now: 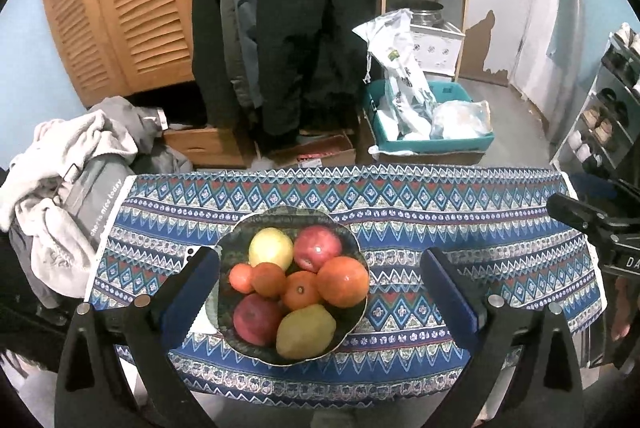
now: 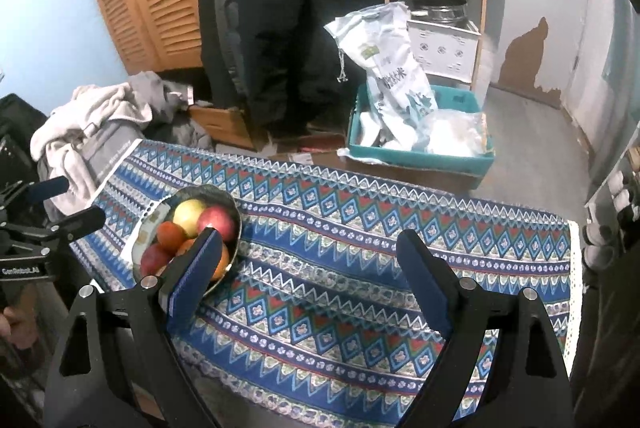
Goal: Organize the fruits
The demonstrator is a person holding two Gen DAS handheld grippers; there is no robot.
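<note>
Black finger mounts fill the bottom of both views, and each gripper stands spread wide with nothing between its blue pads. In the left wrist view the left gripper [image 1: 320, 276] hovers above the bowl [image 1: 236, 234], which sits at lower centre of the frame on the patterned tablecloth [image 1: 440, 195]. The right gripper [image 2: 310, 260] hangs over bare cloth at lower centre of its own view, the bowl off to its left.

All the fruit in sight lies heaped in that bowl: a yellow apple [image 1: 271, 248] and a red apple [image 1: 318, 248] at the back, a big orange [image 1: 343, 282] to the right, three smaller oranges [image 1: 269, 279] across the middle, and at the front another red apple [image 1: 256, 320] beside a lemon [image 1: 306, 336]. No fruit shows on the cloth itself.

That heap fits either fruit gathered up and the job near its end, or a mixed bowl waiting to be sorted by kind; the pictures do not settle which.

Should any piece be lifted, the top ones are the safe picks, since pulling a lower fruit would likely set its neighbours rolling. Pads ought to close across the widest part of a round fruit, gently, as apples bruise and the oranges look slippery. The bowl looks shallow, so a sideways nudge could slide it on the cloth.
</note>
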